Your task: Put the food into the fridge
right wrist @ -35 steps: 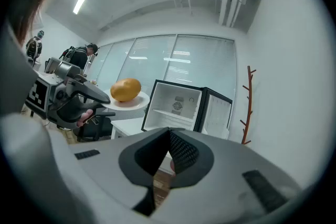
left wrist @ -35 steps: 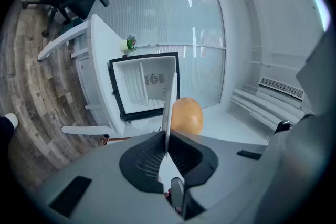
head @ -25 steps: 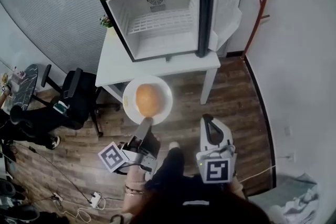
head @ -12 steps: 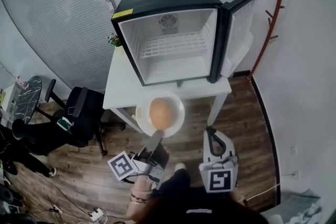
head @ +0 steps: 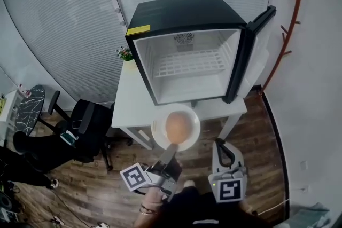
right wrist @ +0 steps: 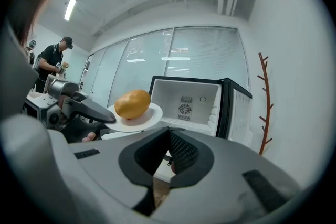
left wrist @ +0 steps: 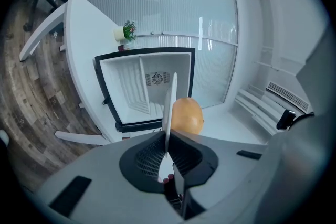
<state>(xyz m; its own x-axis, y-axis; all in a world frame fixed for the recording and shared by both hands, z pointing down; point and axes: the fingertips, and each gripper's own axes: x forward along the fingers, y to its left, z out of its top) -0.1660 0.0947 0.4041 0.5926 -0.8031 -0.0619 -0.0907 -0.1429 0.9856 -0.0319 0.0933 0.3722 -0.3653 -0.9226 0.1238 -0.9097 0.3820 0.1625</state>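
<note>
An open black mini fridge (head: pixel 187 61) with a white, bare inside stands on a white table (head: pixel 128 104), its door (head: pixel 254 56) swung to the right. A white plate (head: pixel 160 136) carries a round orange-brown piece of food (head: pixel 178 124) and hangs level at the table's front edge, below the fridge opening. My left gripper (head: pixel 170 151) is shut on the plate's near rim. In the left gripper view the plate (left wrist: pixel 170 102) is edge-on, with the food (left wrist: pixel 187 116) on its right. My right gripper (head: pixel 219 142) hangs to the plate's right, shut and holding nothing.
A black office chair (head: pixel 85 125) stands left of the table on the wooden floor. A small potted plant (head: pixel 125 54) sits on the table beside the fridge. A red-brown coat rack (head: pixel 291 24) rises at the right wall. A person (right wrist: pixel 52 60) stands far left in the right gripper view.
The plate with the food has travelled forward from over the floor to the table's front edge, nearer the fridge. Both grippers came along, their jaws unchanged.
</note>
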